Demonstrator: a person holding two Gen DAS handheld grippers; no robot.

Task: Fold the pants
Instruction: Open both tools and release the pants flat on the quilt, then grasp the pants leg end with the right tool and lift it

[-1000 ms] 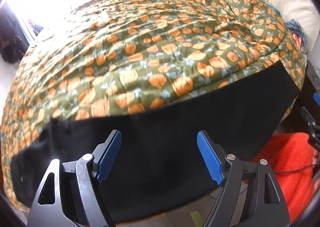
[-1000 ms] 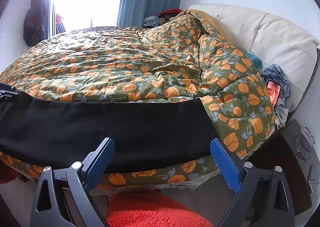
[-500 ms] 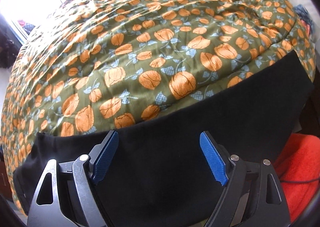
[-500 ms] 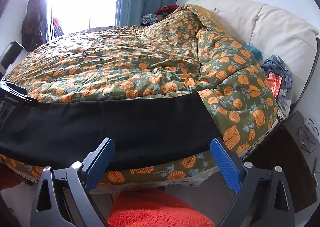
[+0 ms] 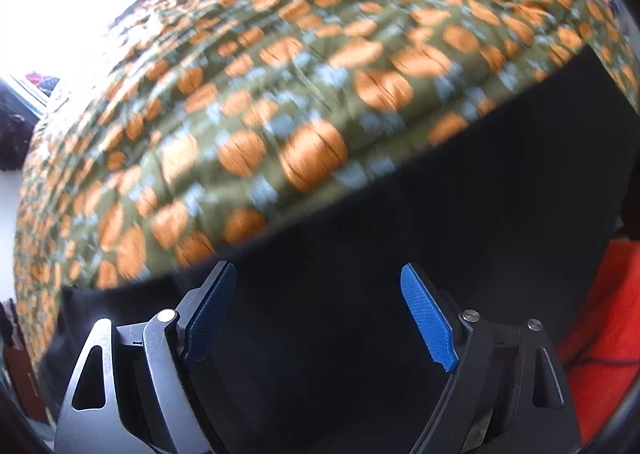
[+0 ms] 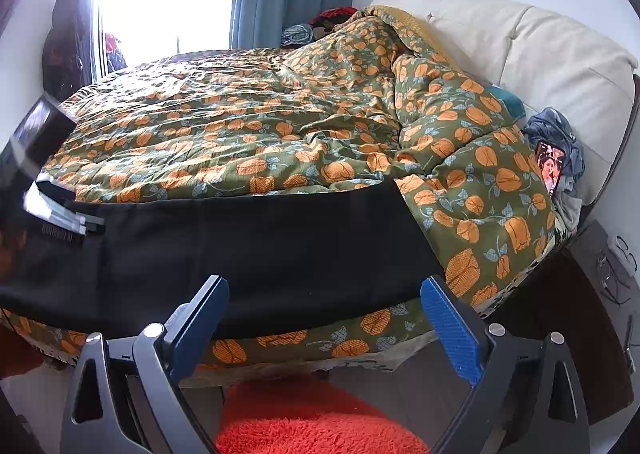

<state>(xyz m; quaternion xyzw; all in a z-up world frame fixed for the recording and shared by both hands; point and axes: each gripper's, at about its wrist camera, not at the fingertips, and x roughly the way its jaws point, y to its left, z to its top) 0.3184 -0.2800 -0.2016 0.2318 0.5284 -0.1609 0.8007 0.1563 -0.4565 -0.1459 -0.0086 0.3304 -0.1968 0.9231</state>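
black pants lie flat as a long dark band along the near edge of the bed, across the lower middle of the right wrist frame, on top of the green quilt with orange print. right end of the band stops near the quilt fold at centre right; left end runs out of frame at lower left. can't tell which end is the waist.

left hand-held gripper – jaws spread wide, nothing between the blue pads, pointing steeply down over the black fabric at the lower centre of its own view. that frame is blurred, so contact with the cloth can't be told. the same tool shows as a blurred dark block at the left edge of the right wrist frame, over the left part of the pants.

right hand-held gripper – also wide open and empty, hanging off the bed edge at the bottom of the frame, above the red rug on the floor, apart from the pants.

step, as a judgement: reach for the first grasp, no fold made yet. next move likely calls for the left pads to close on an edge or end of the fabric, right to take the matching end, then lift and carry one half over the other.

phone lit up at right, beside the headboard – not relevant.
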